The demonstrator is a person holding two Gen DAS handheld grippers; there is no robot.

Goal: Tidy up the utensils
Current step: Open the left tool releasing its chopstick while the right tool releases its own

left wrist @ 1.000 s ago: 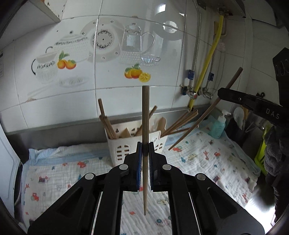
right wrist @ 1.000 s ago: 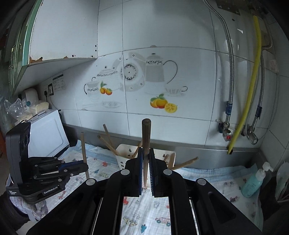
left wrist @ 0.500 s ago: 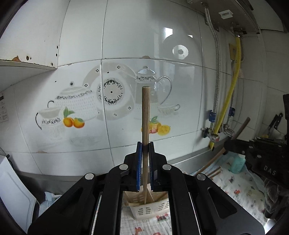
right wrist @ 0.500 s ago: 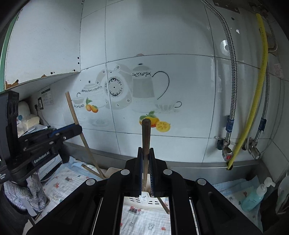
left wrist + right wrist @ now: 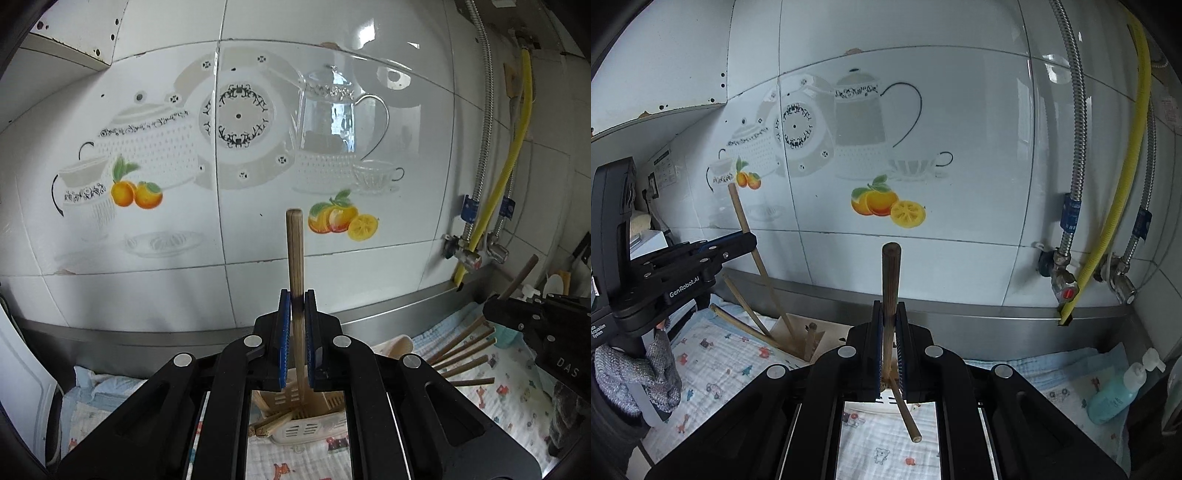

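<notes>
My left gripper (image 5: 295, 310) is shut on a light wooden chopstick (image 5: 295, 254), held upright with its lower end down in the white slotted utensil holder (image 5: 310, 428). My right gripper (image 5: 889, 321) is shut on a darker wooden chopstick (image 5: 890, 280), also upright, directly above the holder (image 5: 798, 332). Several more chopsticks (image 5: 461, 354) lean out of the holder's right side. The left gripper also shows at the left of the right wrist view (image 5: 701, 254), and the right gripper at the right of the left wrist view (image 5: 535, 317).
A printed cloth (image 5: 716, 365) covers the steel counter. The tiled wall (image 5: 258, 147) is close behind. Metal pipes and a yellow hose (image 5: 1115, 192) run down at the right. A teal soap bottle (image 5: 1115, 391) stands at the far right, a white appliance (image 5: 18, 376) at the left.
Both grippers have moved closer to the holder and wall. The left chopstick's lower end now sits inside the holder. The right gripper has come in over the holder from the right.
</notes>
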